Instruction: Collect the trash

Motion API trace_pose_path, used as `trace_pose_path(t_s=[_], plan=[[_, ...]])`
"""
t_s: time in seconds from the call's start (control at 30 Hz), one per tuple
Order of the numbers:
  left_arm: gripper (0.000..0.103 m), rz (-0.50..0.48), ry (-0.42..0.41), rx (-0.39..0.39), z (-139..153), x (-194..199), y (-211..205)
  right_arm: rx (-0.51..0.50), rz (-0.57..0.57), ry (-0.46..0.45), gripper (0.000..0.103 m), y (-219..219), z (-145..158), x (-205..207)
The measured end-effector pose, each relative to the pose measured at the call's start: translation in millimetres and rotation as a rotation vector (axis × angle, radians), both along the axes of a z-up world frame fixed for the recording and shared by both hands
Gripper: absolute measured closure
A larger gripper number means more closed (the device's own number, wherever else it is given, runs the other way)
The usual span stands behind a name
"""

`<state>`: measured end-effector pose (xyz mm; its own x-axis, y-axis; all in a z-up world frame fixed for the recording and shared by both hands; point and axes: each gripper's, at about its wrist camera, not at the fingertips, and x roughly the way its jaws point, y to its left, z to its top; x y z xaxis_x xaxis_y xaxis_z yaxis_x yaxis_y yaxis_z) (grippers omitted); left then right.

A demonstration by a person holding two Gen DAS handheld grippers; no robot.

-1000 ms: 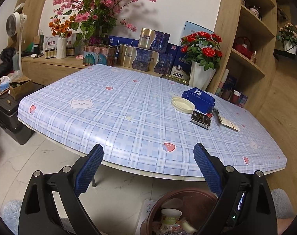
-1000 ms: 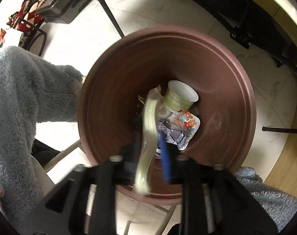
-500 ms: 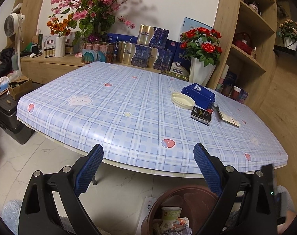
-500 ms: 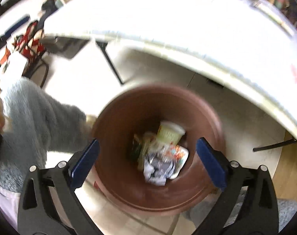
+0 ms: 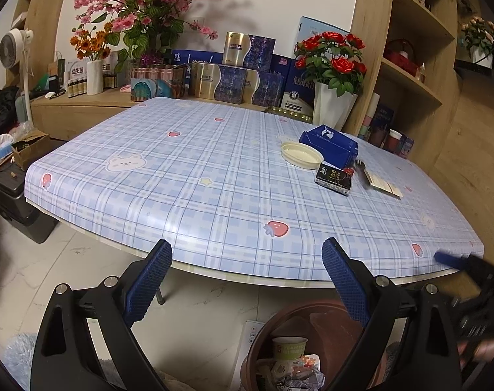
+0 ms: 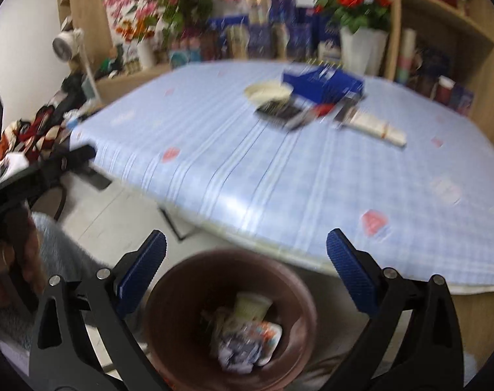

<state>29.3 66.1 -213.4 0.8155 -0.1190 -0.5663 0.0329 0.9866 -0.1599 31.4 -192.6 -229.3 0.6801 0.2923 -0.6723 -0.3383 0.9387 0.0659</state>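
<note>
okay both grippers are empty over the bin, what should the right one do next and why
Probably carry the right gripper, jaws open and empty, over to the black packet beside the cream lid. The brown bin already holds trash, while that cluster is still on the table.

- Tablecloth (image 5: 214,176) — pale blue plaid with red strawberries and a white bear.
- Trash bin (image 6: 188,296) — reddish brown.
- Box (image 5: 328,143) — dark blue.
- Lid (image 5: 300,154) — cream.
- Roses (image 5: 331,55) — red, in a white vase (image 5: 331,110).
</note>
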Motion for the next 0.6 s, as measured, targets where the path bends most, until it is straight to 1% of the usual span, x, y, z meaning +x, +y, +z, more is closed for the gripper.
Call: trace_pose_path(t_s=[0.07, 0.23, 0.37, 0.5, 0.6], plan=[[0.012, -0.002, 0.002, 0.003, 2, 4, -3, 0.01, -0.028, -0.029, 0.006, -11, 9, 6], [0.012, -0.014, 0.007, 0.016, 9, 15, -9, 0.031, -0.146, -0.083, 0.006, -47, 26, 29], [0.012, -0.031, 0.006, 0.044, 18, 34, -15, 0.027, -0.214, -0.113, 0.006, -73, 34, 47], [0.012, -0.046, 0.034, 0.01, 28, 65, -20, 0.004, -0.252, -0.124, 0.006, -92, 37, 65], [0.012, -0.076, 0.088, -0.02, 32, 102, -27, 0.004, -0.284, -0.131, 0.006, -106, 38, 80]])
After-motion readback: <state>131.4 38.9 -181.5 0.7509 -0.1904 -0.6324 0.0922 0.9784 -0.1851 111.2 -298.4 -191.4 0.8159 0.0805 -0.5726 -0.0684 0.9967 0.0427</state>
